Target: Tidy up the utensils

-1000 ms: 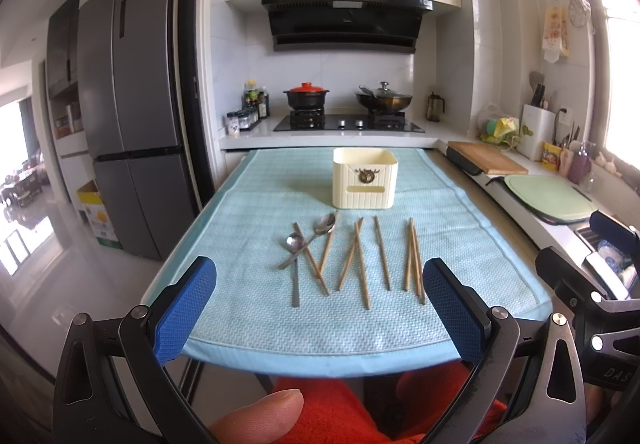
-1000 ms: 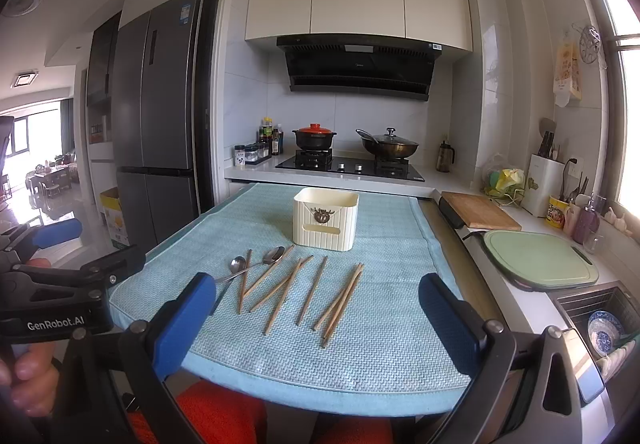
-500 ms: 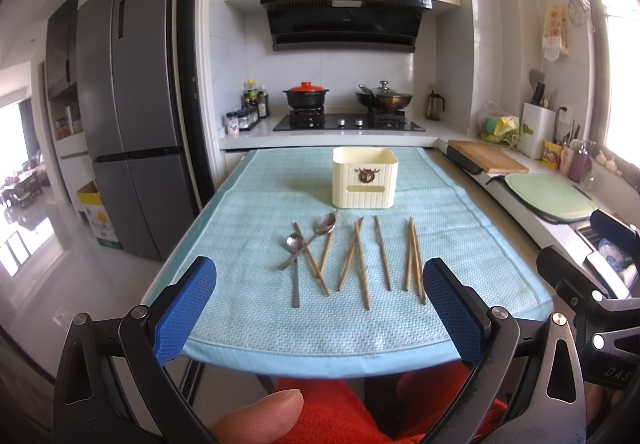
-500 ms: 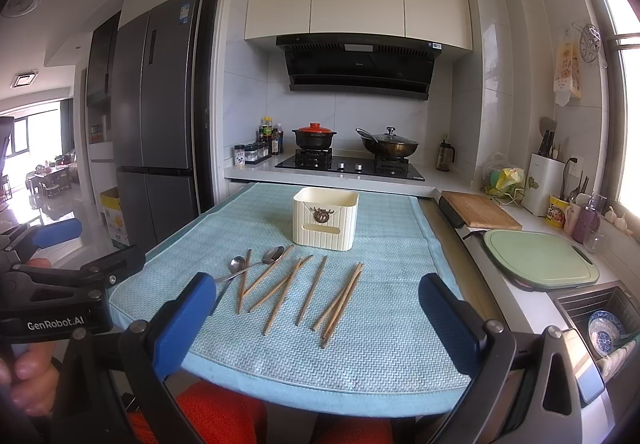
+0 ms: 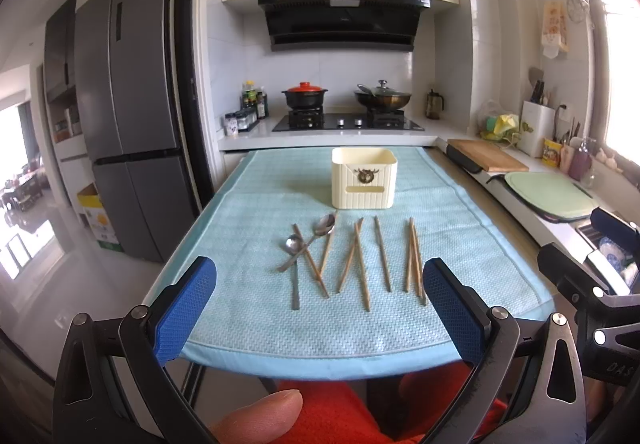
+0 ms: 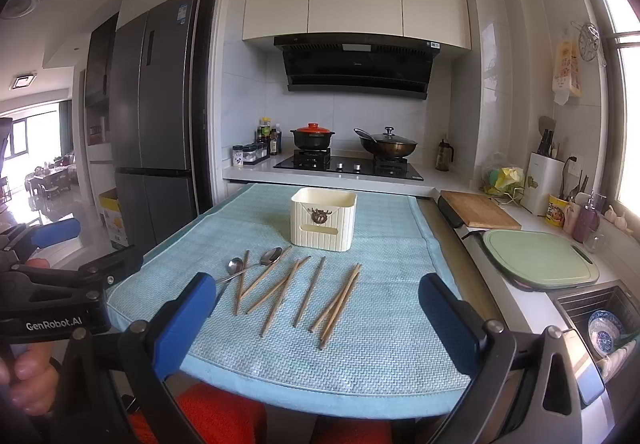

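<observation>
Behind left gripper (image 5: pixel 316 302) pad — rightmost chopsticks (image 5: pixel 414 264) tips hidden

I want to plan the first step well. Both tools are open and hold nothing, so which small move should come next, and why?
Probably bring the right tool forward and down over the rightmost chopsticks. That pair lies nearest to it on the blue cloth, apart from the crossed spoons, so it looks easiest to grasp. The cream holder behind stands open-topped, ready for them.
</observation>
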Available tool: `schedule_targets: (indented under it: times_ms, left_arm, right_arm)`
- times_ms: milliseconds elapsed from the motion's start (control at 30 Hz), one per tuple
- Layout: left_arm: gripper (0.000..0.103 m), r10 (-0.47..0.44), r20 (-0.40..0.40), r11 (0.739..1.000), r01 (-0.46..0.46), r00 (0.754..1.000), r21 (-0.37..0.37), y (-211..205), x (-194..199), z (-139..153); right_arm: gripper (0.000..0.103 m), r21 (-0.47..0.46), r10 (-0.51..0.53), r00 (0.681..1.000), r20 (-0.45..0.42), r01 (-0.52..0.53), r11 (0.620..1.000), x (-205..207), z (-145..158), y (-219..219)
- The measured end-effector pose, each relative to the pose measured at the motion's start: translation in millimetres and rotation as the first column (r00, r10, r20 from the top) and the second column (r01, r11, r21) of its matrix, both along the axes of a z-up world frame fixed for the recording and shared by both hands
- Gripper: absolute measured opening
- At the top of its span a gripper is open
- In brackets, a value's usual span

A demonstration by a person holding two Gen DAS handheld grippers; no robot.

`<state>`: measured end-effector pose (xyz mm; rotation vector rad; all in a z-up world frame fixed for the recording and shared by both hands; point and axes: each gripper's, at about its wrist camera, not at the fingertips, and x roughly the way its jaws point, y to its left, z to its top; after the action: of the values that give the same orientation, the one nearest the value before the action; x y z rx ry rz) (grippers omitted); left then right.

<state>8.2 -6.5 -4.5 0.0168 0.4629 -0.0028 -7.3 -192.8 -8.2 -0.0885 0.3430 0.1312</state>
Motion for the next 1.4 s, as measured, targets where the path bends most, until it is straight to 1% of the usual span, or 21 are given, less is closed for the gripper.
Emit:
schedule_targets:
  times_ms: [167, 367, 467, 567, 667, 733, 833, 933, 1067, 1200, 1300, 1400]
  left_arm:
    - [0.103, 0.003, -0.016, 1.000, -0.003, 1.000, -0.008, 2.1, 4.3, -2.2]
    - [0.103, 0.009, -0.075, 1.000, -0.010, 0.997, -0.016, 6.2, 15.5, -12.3]
    - [0.103, 0.008, -0.104, 0.999, -0.012, 0.995, -0.038, 11.4, 19.6, -17.1]
    - [0.103, 0.009, -0.153, 0.997, -0.020, 0.988, -0.071, 18.4, 27.7, -25.4]
    - [0.103, -0.055, -0.216, 0.991, 0.027, 0.975, -0.129, 20.4, 39.5, -37.1]
    - [0.103, -0.081, -0.248, 0.988, 0.046, 0.965, -0.145, 19.8, 47.1, -43.5]
    - [0.103, -0.072, -0.248, 0.990, 0.040, 0.966, -0.133, 20.0, 56.5, -44.0]
    - [0.103, -0.035, -0.237, 0.996, 0.013, 0.971, -0.093, 22.6, 68.5, -43.9]
    - [0.103, -0.021, -0.269, 0.999, 0.010, 0.963, -0.043, 24.4, 92.5, -56.3]
    - [0.103, -0.059, -0.279, 0.997, 0.046, 0.958, -0.054, 26.9, 116.3, -73.0]
    - [0.103, -0.052, -0.314, 0.998, 0.040, 0.948, -0.043, 29.4, 134.3, -87.5]
    - [0.103, -0.052, -0.345, 0.998, 0.037, 0.937, -0.049, 30.4, 152.0, -100.7]
  right_arm:
    - [0.103, 0.001, 0.000, 1.000, -0.003, 0.000, 1.000, 0.7, -0.8, -0.8]
    - [0.103, 0.019, -0.008, 1.000, -0.021, 0.009, 1.000, 8.1, -3.4, -6.4]
    - [0.103, 0.024, -0.008, 1.000, -0.028, 0.008, 1.000, 12.6, -3.3, -7.6]
    - [0.103, 0.025, -0.009, 0.999, -0.041, 0.010, 1.000, 19.3, -5.8, -8.1]
    - [0.103, 0.025, -0.017, 0.998, -0.066, 0.019, 1.000, 28.7, -10.5, -10.5]
    - [0.103, 0.032, -0.027, 0.996, -0.084, 0.030, 0.999, 35.2, -14.0, -13.2]
    - [0.103, 0.041, -0.037, 0.993, -0.109, 0.041, 0.998, 46.7, -19.3, -17.2]
    - [0.103, 0.039, -0.046, 0.991, -0.127, 0.051, 0.998, 58.7, -25.1, -19.7]
    - [0.103, 0.043, -0.054, 0.984, -0.168, 0.062, 0.997, 80.8, -37.0, -24.9]
    - [0.103, 0.054, -0.052, 0.972, -0.228, 0.066, 0.996, 109.3, -56.9, -32.8]
    - [0.103, 0.054, -0.061, 0.954, -0.294, 0.080, 0.995, 133.3, -75.7, -39.5]
    - [0.103, 0.051, -0.072, 0.937, -0.343, 0.095, 0.994, 154.0, -92.9, -46.3]
